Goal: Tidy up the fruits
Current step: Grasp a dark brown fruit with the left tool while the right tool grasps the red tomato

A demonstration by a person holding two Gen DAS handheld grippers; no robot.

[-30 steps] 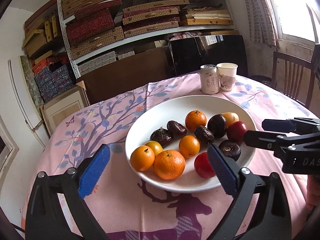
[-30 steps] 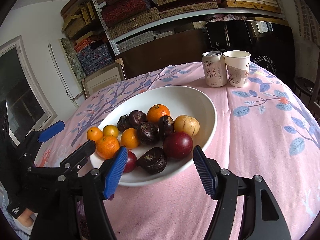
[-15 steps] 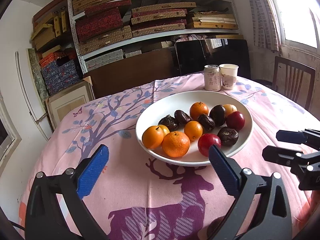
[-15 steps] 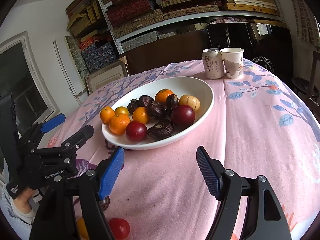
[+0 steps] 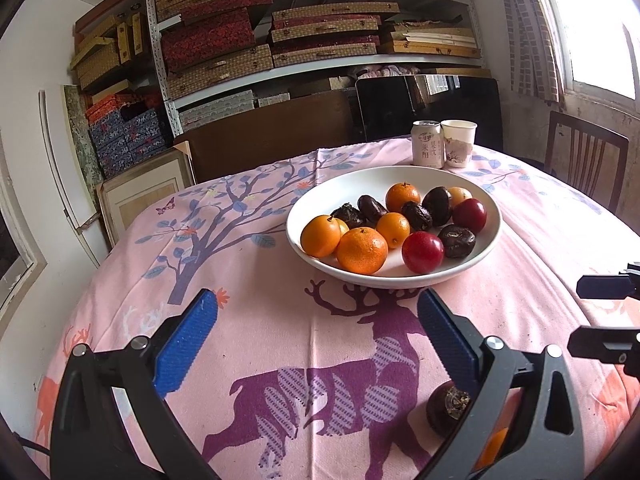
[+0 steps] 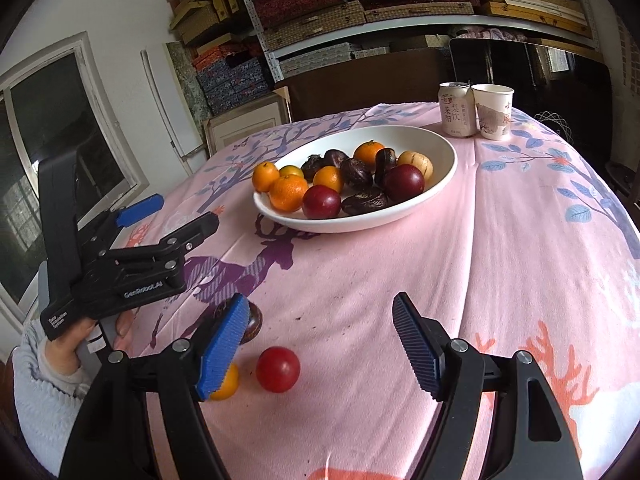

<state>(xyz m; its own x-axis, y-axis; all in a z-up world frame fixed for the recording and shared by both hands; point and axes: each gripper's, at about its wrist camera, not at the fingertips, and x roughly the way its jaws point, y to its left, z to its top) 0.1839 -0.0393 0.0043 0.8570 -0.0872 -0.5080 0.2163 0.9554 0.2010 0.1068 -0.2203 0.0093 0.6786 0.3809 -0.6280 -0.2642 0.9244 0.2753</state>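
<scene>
A white plate (image 5: 486, 240) (image 6: 444, 168) on the pink tablecloth holds several oranges, red plums and dark wrinkled fruits. Three loose fruits lie near the table's front edge: a red plum (image 6: 278, 369), a small orange (image 6: 226, 384) and a dark fruit (image 6: 250, 320), also in the left wrist view (image 5: 446, 408). My left gripper (image 5: 316, 344) is open and empty, well short of the plate. My right gripper (image 6: 320, 348) is open and empty, just above the red plum. The left gripper also shows in the right wrist view (image 6: 176, 216).
A drink can (image 5: 428, 150) and a paper cup (image 5: 458, 148) stand at the far side of the table. A wooden chair (image 5: 584, 160) stands at the right. Shelves of boxes (image 5: 312, 40) fill the wall behind.
Both grippers have drawn back from the plate toward the table's front edge. The loose fruits near the edge have come into view. Both stay open.
</scene>
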